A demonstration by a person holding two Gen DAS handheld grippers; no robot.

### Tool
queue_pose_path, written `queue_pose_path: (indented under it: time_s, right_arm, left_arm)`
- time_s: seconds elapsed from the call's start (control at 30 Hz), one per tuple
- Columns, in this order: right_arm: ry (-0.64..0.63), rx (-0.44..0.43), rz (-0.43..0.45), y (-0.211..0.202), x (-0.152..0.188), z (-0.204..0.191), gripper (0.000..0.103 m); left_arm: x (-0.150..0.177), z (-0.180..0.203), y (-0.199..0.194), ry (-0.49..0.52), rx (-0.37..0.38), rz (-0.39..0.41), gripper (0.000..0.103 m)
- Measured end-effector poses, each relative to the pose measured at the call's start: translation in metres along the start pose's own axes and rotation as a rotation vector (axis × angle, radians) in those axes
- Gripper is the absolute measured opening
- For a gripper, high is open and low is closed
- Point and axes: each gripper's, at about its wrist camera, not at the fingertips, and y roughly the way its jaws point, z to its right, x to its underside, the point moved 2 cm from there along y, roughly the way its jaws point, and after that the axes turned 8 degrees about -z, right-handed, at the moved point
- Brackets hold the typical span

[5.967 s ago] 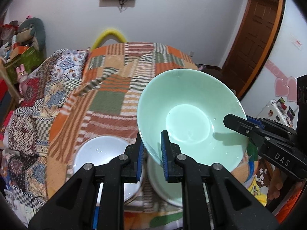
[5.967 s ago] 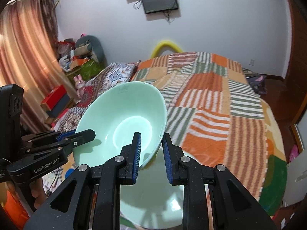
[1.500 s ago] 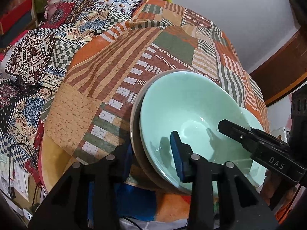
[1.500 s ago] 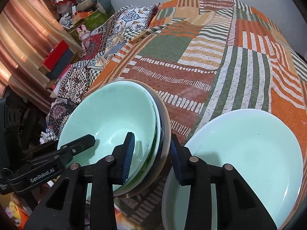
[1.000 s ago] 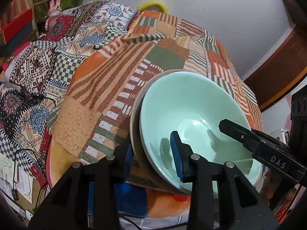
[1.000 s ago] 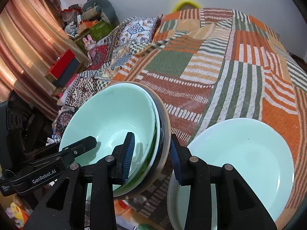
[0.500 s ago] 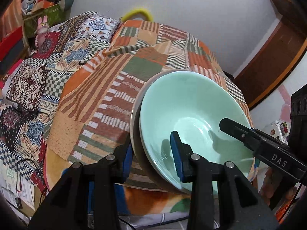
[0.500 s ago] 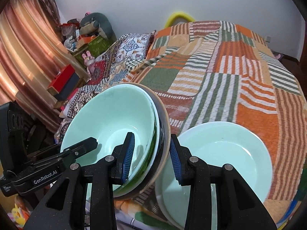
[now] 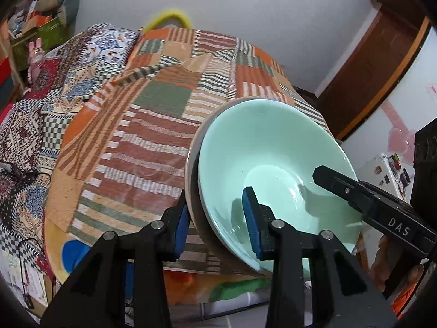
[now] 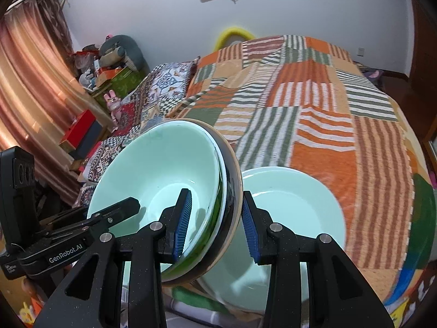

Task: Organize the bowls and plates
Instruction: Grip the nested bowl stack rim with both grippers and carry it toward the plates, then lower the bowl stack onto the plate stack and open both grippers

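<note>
Left claw (image 9: pixel 215 224) and right claw (image 10: pixel 215 218) both clamped on nested bowls (image 10: pixel 164 180), opposite rims, tilted above bed (image 10: pixel 341 114). Plate (image 10: pixel 295 202) at four o'clock. Uneven pull could slip the inner bowl free.

A pale green bowl (image 9: pixel 275 169) sits nested inside a darker bowl (image 10: pixel 232 175) with a tan rim, the stack tilted and held clear of the bed (image 10: pixel 327 125). Just beside it, a pale green plate (image 10: pixel 295 207) lies flat on the patchwork quilt.
</note>
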Motion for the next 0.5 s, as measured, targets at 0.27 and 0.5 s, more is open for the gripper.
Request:
queue_pose_path:
  time_s: [0.27, 0.5]
  right_arm:
    - [0.054, 0.025, 0.019, -0.017, 0.01, 0.024, 0.033]
    - [0.094, 0.04, 0.024, -0.024, 0.018, 0.041, 0.033]
  left_arm:
    - [0.001, 0.03, 0.011, 0.059, 0.016, -0.029, 0.037]
    - [0.006, 0.047, 0.027, 0.096, 0.021, -0.074, 0.037]
